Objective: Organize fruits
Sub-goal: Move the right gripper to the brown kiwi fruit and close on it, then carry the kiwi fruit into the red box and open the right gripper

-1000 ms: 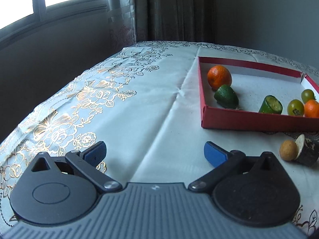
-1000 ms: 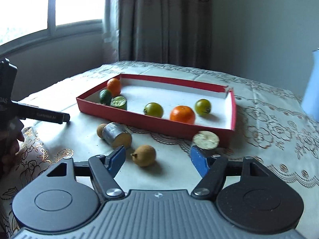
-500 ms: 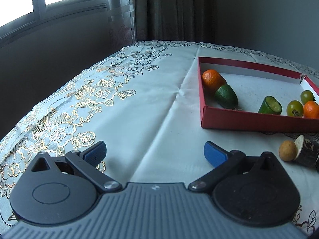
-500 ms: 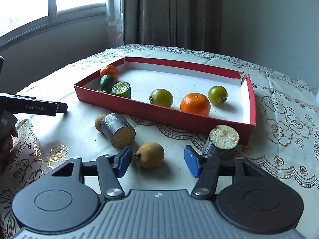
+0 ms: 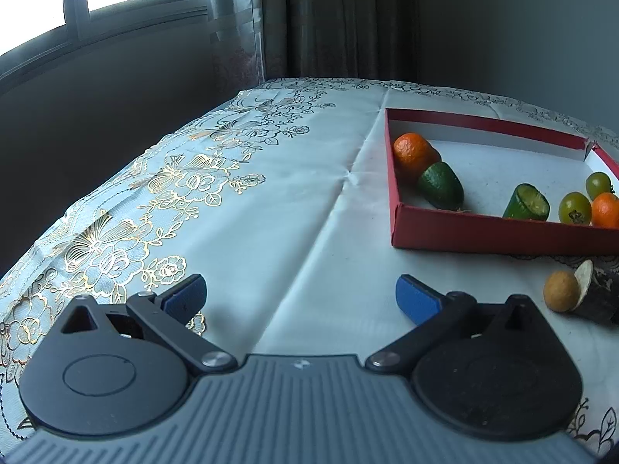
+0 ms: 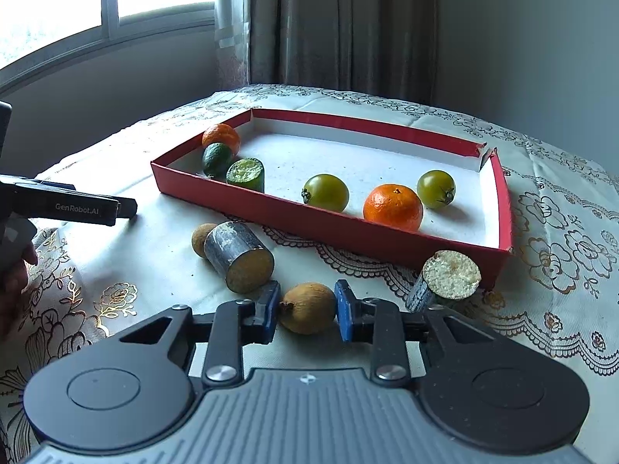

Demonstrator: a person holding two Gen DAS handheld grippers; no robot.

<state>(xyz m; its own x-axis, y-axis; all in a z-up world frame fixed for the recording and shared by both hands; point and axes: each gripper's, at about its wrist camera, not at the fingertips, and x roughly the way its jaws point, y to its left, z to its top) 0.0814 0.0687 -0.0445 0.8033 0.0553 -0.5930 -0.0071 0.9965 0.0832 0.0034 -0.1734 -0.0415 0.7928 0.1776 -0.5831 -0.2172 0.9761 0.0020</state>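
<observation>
The step in hand is the pick-up of a loose fruit. The right gripper (image 6: 306,311) has its blue pads clamped on either side of a small brown fruit (image 6: 307,307), which sits on the tablecloth (image 6: 154,266) just in front of the red tray (image 6: 332,228), outside its near wall. The fruit looks to be still resting on the cloth, so the lift has not yet begun.

The left gripper (image 5: 300,295) has its jaws spread wide with nothing between them, and it hovers over bare cloth to the left of the tray, well apart from any fruit.

Inside the tray lie two oranges, two green tomatoes (image 6: 325,192) and some green pieces along the left end. In front of the tray, outside it, remain a cut dark cylinder (image 6: 238,257) with another small brown fruit touching it behind, and a second cut piece (image 6: 448,276) leaning at the tray's near right corner.

The next move likely calls for raising the gripped fruit clear of the tray's near wall, carrying it over a bare patch of the white floor, and releasing it low so it does not roll into the others.
</observation>
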